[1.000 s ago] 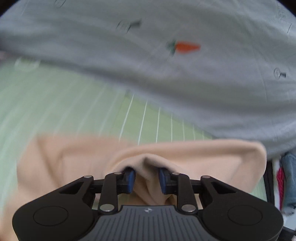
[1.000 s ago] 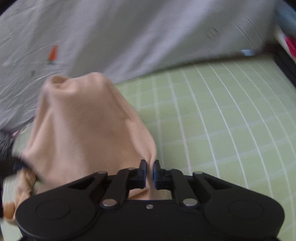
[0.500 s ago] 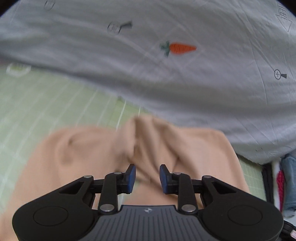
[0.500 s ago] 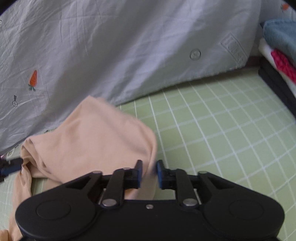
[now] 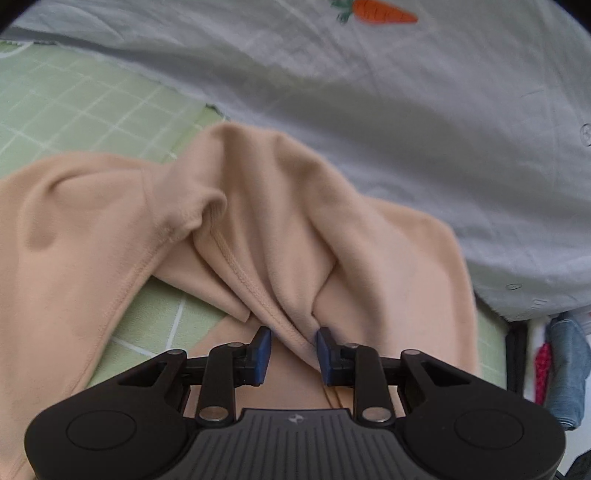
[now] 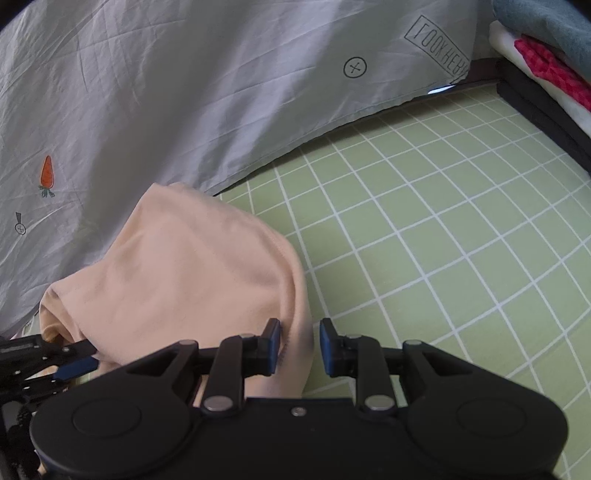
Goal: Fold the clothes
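Peach garment [image 5: 280,229] bunched on green gridded mat [image 6: 443,240] against grey sheet's edge [image 6: 221,92], left gripper [image 5: 293,350] and right gripper [image 6: 298,345] both parted around its folds, bare mat rightward toward stacked clothes [image 6: 546,62].

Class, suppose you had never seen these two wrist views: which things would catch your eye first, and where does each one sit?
First, the peach garment, rumpled in folds on the green grid mat, right ahead of both tools. The left tool and right tool each stand open with a ridge of that cloth between their blue pads. Behind lies a grey sheet with an orange carrot print, and folded clothes are stacked at the mat's far right.
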Motion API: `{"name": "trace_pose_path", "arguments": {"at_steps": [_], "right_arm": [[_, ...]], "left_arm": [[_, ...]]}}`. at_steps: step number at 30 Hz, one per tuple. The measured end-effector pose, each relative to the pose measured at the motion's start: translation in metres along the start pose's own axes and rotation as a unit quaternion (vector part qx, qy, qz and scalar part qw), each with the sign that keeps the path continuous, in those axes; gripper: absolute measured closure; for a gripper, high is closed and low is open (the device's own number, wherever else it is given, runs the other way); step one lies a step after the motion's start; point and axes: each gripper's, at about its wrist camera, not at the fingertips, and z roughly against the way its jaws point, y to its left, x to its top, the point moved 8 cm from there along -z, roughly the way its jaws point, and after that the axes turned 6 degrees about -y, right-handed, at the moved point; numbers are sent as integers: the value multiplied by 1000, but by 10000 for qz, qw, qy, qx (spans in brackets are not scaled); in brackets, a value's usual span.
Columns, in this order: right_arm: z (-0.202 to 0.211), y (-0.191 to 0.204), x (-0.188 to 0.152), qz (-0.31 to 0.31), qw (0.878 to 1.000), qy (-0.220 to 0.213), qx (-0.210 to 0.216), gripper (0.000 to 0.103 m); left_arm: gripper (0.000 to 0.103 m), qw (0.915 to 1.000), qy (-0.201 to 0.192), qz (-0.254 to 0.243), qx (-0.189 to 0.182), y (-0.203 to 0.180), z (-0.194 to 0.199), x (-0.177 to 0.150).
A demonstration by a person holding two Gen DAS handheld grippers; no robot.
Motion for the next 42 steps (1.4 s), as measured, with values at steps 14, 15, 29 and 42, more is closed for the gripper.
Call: {"name": "trace_pose_path", "arguments": {"at_steps": [14,15,29,42], "right_arm": [[80,12,29,-141,9941,-831,689,99],[92,15,29,-126,9929,-926,739,99],[244,28,-33,-289,9785,-1408,1479,99],[225,23,-123,-174,9959,-242,849,63]], "left_arm": [[99,9949,-916,-193,-370,-14,113,12],[99,9934,-1065,-184,-392,-13,132,11],[102,9829,-1835,-103,66,52,332,-34],[95,9760,-1136,-159,1850,148,335,-110]]}}
